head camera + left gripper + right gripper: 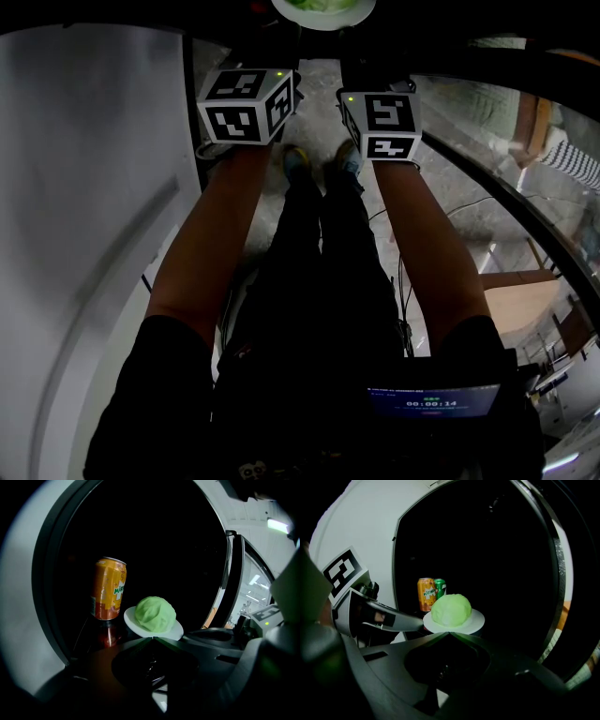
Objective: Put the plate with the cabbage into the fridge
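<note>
White glossy plate (361, 14) juts just beyond both marker cubes in the head view. Left gripper (152, 638) fingers pinch its rim, with a smooth, domed cabbage (155, 614) just past them, beside an orange can (108, 588). Right gripper (450, 633) fingers likewise clamp the rim.

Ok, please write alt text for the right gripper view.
A white plate carrying a green cabbage is pinched at its near rim by the right gripper, at the dark open fridge. An orange can and a green can stand behind it.
</note>
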